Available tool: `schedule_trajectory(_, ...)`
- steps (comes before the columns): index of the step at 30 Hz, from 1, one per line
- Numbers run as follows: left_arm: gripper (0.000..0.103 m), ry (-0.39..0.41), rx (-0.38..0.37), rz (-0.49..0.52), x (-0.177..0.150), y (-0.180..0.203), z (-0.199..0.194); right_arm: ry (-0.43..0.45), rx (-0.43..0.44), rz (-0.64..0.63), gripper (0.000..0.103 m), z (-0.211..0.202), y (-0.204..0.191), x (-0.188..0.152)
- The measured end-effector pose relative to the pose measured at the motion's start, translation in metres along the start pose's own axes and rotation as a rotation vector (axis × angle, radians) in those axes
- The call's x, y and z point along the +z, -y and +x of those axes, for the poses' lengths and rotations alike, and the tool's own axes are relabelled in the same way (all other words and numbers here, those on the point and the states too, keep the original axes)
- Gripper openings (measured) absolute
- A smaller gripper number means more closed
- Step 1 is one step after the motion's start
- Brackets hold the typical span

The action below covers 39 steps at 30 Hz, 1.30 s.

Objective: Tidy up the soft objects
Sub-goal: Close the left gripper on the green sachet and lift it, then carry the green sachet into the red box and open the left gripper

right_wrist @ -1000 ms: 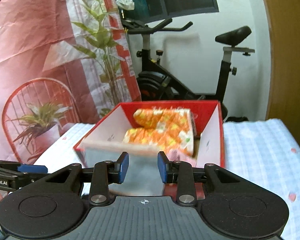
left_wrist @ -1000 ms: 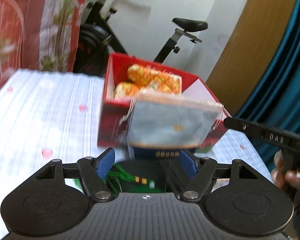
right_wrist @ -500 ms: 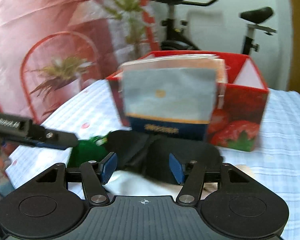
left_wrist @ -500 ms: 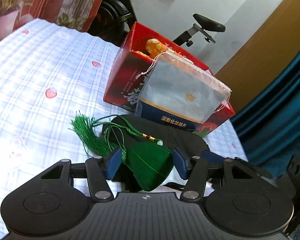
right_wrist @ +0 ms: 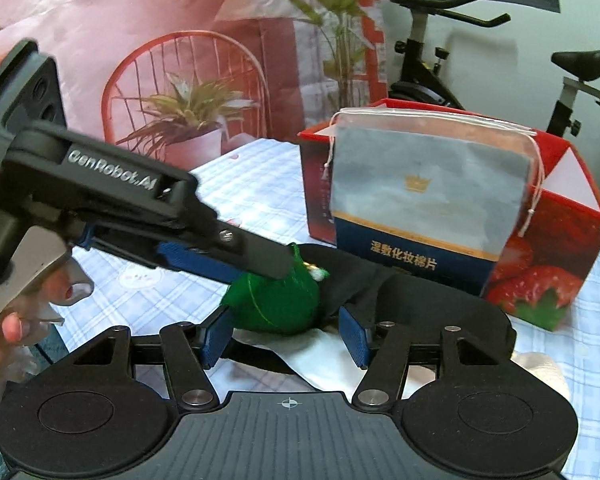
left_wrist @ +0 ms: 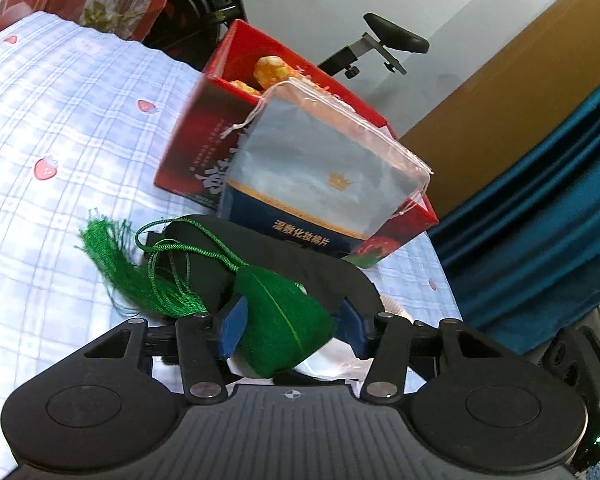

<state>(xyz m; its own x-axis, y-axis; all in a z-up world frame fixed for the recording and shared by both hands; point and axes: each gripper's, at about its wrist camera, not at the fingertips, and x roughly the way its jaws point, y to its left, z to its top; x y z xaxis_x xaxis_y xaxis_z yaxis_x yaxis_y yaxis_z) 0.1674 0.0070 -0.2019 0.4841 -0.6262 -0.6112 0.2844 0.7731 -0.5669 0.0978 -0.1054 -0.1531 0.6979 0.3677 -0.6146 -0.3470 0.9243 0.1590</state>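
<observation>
**Green pouch between the left jaws, in front of the red box**

The red box (left_wrist: 188,148) stands on the checked cloth (left_wrist: 60,128) with strawberry prints, and serves here as the landmark. Inside it, orange patterned bundles (left_wrist: 270,70) show above the rim. Leaning against its front wall, upright and touching it, is a grey-blue drawstring bag (right_wrist: 428,200) with a small gold crown and a dark blue lower band carrying printed characters.

Just in front of the box and the bag lies a black cloth item (right_wrist: 432,300), and a white cloth (right_wrist: 320,356) lies partly under it, nearer the cameras. On top of this pile sits a green pouch (left_wrist: 280,320), its green cords looping towards the box and its tassel (left_wrist: 112,256) spread on the checked cloth, on the side away from the curtain (left_wrist: 540,240).

The left gripper (left_wrist: 292,322) has the pouch between its blue pads; its jaws have just been closing, and the pad on the tassel side touches the pouch, while whether the other pad presses on it cannot be told (the pouch hides part of that gap). In the right wrist view this gripper reaches in from the side, a hand (right_wrist: 8,328) on its trigger.

The right gripper (right_wrist: 286,334) stands half open in front of the box, with nothing gripped; the pouch lies just beyond its fingertips.
</observation>
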Motion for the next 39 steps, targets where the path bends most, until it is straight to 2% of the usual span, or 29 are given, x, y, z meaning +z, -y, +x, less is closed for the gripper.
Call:
schedule_trajectory(3, 0.053, -0.002, 0.004, 0.013, 0.000, 0.003, 0.002, -0.004, -0.002, -0.006, 0.060, 0.003, 0.000, -0.001)
schedule_trajectory(11, 0.053, -0.026, 0.009, 0.016, -0.006, 0.002, 0.006, -0.024, 0.035, -0.015, 0.060, 0.015, -0.002, -0.003)
schedule_trajectory(18, 0.053, -0.037, 0.020, -0.022, -0.011, -0.006, 0.009, -0.042, 0.034, -0.003, 0.058, 0.021, 0.000, -0.004)
schedule_trajectory(23, 0.053, -0.030, 0.007, -0.011, -0.011, -0.002, 0.008, -0.055, 0.032, 0.011, 0.053, 0.023, 0.001, -0.006)
schedule_trajectory(32, 0.053, 0.049, -0.025, 0.063, 0.010, 0.021, -0.014, 0.060, 0.003, -0.033, 0.050, 0.004, 0.005, 0.013)
schedule_trajectory(39, 0.053, 0.174, -0.055, 0.135, 0.061, 0.051, -0.043, 0.179, 0.000, -0.082, 0.049, -0.019, 0.013, 0.061)
